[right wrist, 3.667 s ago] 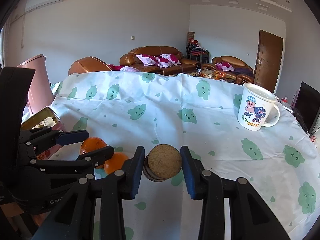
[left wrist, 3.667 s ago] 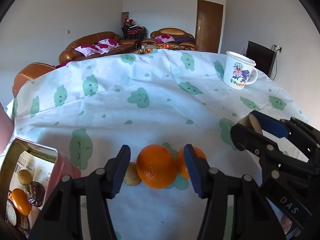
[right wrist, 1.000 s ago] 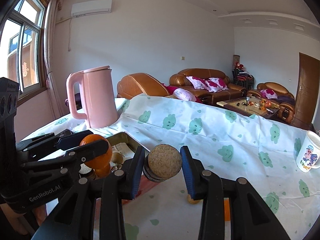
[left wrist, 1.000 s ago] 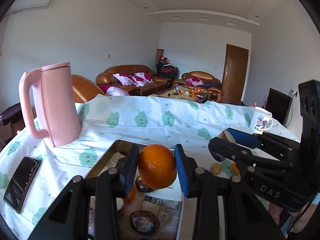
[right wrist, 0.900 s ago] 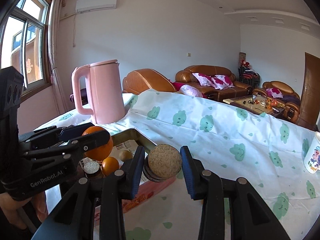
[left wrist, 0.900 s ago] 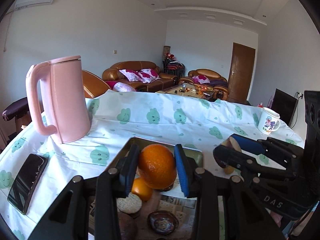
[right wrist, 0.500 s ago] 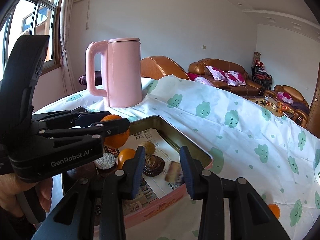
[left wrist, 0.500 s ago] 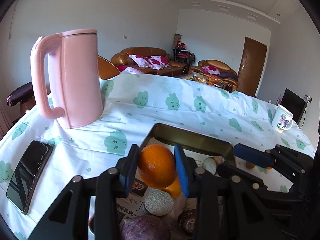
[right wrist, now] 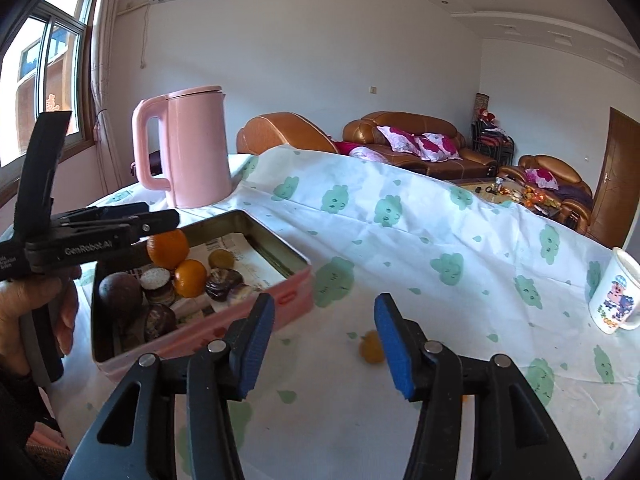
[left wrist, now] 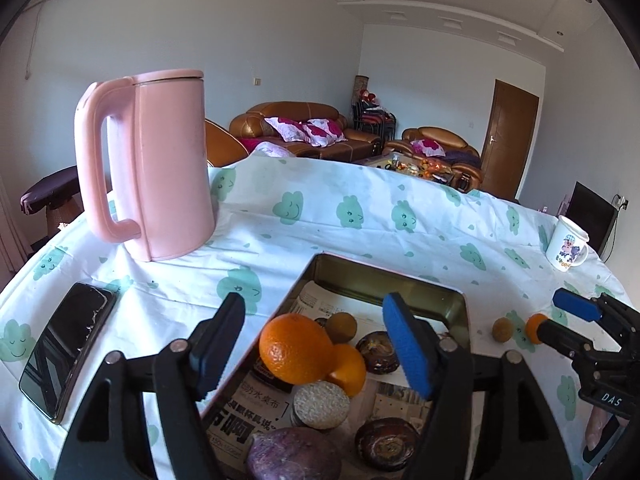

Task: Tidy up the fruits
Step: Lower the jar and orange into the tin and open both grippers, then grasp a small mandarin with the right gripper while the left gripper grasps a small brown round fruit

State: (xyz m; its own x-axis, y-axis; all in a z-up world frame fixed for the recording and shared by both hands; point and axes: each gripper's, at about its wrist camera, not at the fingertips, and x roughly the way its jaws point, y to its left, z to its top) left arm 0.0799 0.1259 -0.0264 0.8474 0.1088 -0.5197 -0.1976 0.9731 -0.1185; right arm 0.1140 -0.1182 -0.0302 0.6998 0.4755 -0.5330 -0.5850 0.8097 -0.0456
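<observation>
Left gripper jaws have just been opening and now stand spread, pads clear of the big orange, which sits between them in the pink tin on top of a smaller orange and other pieces. Right gripper jaws have also just been opening; spread, nothing between them, hanging over the cloth beside the tin. Tin holds the two oranges, a small yellow-brown fruit, a purple fruit, a pale round cake-like disc and dark glossy pieces. Left on the tablecloth: a small yellow-brown fruit and a small orange one just beside it; in the right wrist view a small yellow-orange fruit sits near the right pad. My read: these are light, firm-skinned and round, so they'll roll if nudged and can squirt out of an off-centre pinch. Take across the widest part, pads level on opposite sides, moderate squeeze; skin is smooth, flesh bruises. The big orange is perched, not seated, and could roll off the pile. Pink kettle, phone and mug are well clear.
</observation>
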